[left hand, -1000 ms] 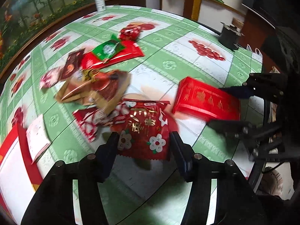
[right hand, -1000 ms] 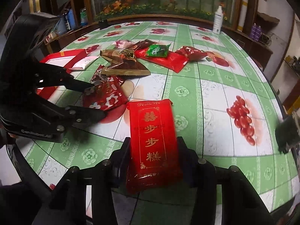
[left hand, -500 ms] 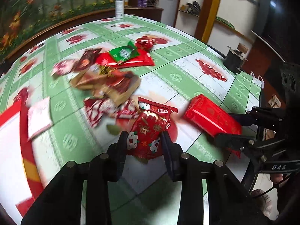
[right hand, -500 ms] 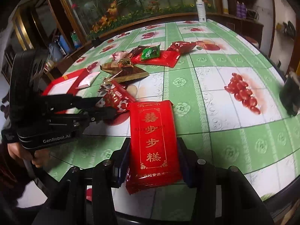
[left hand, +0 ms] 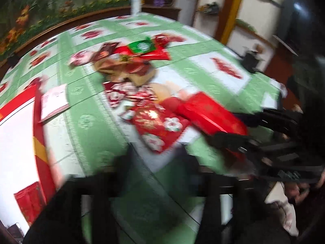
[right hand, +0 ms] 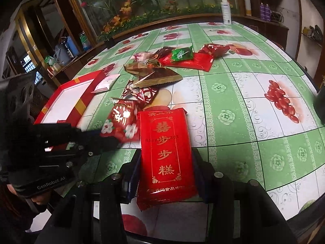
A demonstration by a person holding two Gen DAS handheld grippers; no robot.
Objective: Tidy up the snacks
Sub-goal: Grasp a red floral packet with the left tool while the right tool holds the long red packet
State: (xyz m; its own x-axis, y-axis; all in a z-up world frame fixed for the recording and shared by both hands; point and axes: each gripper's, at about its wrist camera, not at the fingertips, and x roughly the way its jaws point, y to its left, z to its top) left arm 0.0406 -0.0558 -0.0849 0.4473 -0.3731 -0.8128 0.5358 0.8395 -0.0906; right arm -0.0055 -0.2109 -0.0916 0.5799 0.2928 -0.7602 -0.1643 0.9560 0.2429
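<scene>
**Q:** What fills the scene?

**A:** A desk [right hand: 239, 93] under a green-and-white checked cloth printed with red fruit. At its left edge lies a flat red box [right hand: 67, 99] with a white inside, and a small pink-and-white packet [right hand: 105, 83] sits just beside it.

**Q:** And the snacks?

**A:** A loose heap near the middle: a long red pouch [right hand: 193, 62] with a green packet [right hand: 181, 53] on top, then a brown-and-gold wrapper [right hand: 156, 76] and a red-and-white patterned one [right hand: 145, 95] closer in.

**Q:** What do the tools hold?

**A:** The right tool [right hand: 165, 183] is clamped across the lower half of a long red pack with gold Chinese lettering [right hand: 166, 152]. The left tool [right hand: 109, 136] pinches the edge of a red flowered pouch [right hand: 121, 122], just beside that pack. The left wrist view is badly smeared; there, the flowered pouch [left hand: 160, 126] shows beyond the blurred left tool [left hand: 160, 168].

**Q:** Smaller items?

**A:** A white spray bottle [right hand: 226, 10] stands at the desk's far edge.
</scene>
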